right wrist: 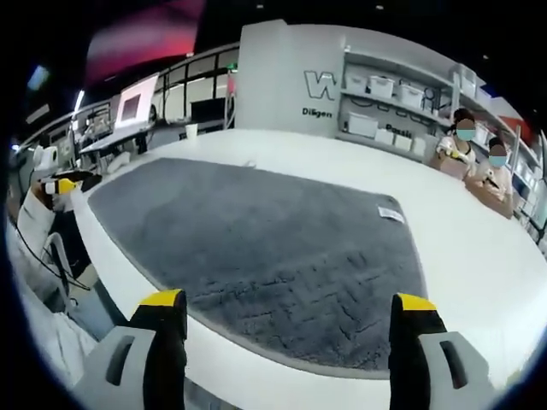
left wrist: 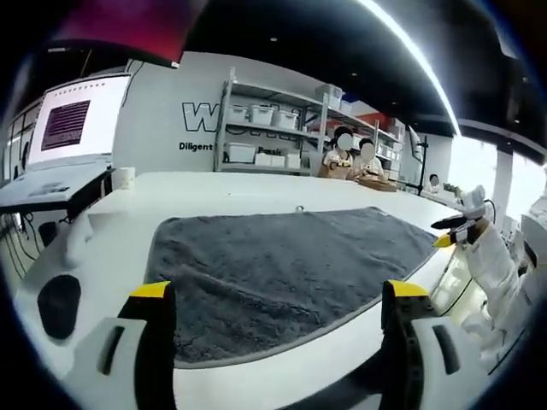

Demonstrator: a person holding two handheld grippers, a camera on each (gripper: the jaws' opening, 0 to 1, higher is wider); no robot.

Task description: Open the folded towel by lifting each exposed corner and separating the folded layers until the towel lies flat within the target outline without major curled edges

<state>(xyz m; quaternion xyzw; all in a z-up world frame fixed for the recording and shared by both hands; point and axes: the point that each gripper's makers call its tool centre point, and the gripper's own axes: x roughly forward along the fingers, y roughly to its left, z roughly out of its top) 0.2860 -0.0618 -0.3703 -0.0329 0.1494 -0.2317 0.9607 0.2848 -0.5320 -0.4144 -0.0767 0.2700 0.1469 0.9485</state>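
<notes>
Seemingly the unfolding is nearly done: the grey towel [left wrist: 282, 273] lies spread in a single layer on the white table [left wrist: 239, 192], with no folded corner left showing. I see no target outline, so whether the towel sits inside it cannot be told.

Both grippers hover above the near edge, carrying nothing. In the left gripper view the left gripper [left wrist: 278, 295] has its yellow-tipped jaws spread wide, the towel lying from 10 to 3 o'clock beyond them. In the right gripper view the right gripper [right wrist: 291, 303] is likewise spread, the towel [right wrist: 256, 248] reaching towards 10 o'clock.

Next, I judge, comes smoothing. A slight ripple rises at 9 o'clock in the left gripper view.

Its pile is short, plush and matt. A small white label [right wrist: 391, 213] sits at the towel's 2 o'clock edge in the right gripper view.
</notes>
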